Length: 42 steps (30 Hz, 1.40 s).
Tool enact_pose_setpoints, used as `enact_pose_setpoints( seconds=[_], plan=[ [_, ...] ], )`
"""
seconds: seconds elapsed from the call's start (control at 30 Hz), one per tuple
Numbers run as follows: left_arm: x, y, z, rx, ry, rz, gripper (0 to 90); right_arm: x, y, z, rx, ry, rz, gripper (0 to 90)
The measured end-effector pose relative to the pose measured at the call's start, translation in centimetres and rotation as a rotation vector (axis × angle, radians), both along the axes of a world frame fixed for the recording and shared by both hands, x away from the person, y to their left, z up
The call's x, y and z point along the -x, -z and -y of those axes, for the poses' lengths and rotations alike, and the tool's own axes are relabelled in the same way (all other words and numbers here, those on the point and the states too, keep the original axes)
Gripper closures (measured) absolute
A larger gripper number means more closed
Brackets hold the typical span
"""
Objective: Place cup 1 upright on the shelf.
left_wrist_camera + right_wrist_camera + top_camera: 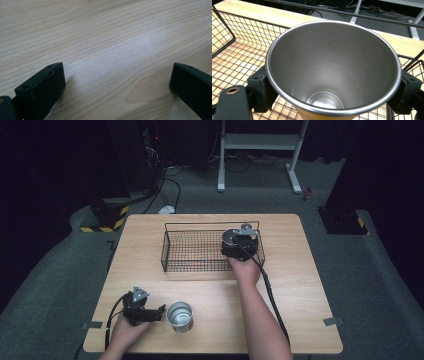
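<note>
Steel cup [333, 72] is sitting clamped between the right gripper's [333, 86] jaws inside the wire basket [192, 251] near the desk's far edge, while the left gripper [161, 311] is resting wide open, holding nothing, by another cup [180, 316] near the front edge.

your forearms are bare, no sleeves. each hand-held gripper, left [161, 310] and right [243, 231], is black with blocky, screw-studded jaws, topped by a grey three-cornered plate and trailing a thick black cable.
</note>
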<state>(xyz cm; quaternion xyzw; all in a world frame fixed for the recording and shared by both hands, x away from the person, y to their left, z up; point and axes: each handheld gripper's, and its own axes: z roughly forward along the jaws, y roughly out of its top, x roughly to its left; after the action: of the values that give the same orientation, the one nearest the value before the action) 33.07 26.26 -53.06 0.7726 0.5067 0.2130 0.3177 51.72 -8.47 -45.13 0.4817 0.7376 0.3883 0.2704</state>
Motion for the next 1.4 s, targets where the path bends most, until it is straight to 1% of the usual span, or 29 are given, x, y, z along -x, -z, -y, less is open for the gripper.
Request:
enact_pose_setpoints(
  seconds=[0.1,0.33,0.53,0.7,0.97,1.23,1.4],
  plan=[
    [0.0,0.0,0.0,0.0,0.0,0.0,0.7,-0.02,0.2,-0.11,-0.005,0.007,-0.012,13.7],
    [0.0,0.0,0.0,0.0,0.0,0.0,0.6,-0.16,0.47,-0.36,0.008,-0.006,-0.013,13.7],
    [0.0,0.0,0.0,0.0,0.0,0.0,0.7,-0.17,0.61,-0.43,0.006,0.0,-0.023,13.7],
    [0.0,0.0,0.0,0.0,0.0,0.0,0.7,-0.18,0.63,-0.43,0.014,-0.007,-0.022,13.7],
    [0.0,0.01,0.01,0.002,-0.001,0.001,0.6,-0.1,0.83,-0.48,0.018,-0.009,-0.037,13.6],
    [0.0,0.01,0.01,0.002,-0.001,0.001,0.7,0.05,1.02,-0.33,0.028,-0.018,-0.032,13.5],
    [0.01,0.01,0.01,0.002,-0.001,0.001,0.7,0.16,1.04,-0.29,0.022,-0.013,-0.037,13.5]
  ],
)
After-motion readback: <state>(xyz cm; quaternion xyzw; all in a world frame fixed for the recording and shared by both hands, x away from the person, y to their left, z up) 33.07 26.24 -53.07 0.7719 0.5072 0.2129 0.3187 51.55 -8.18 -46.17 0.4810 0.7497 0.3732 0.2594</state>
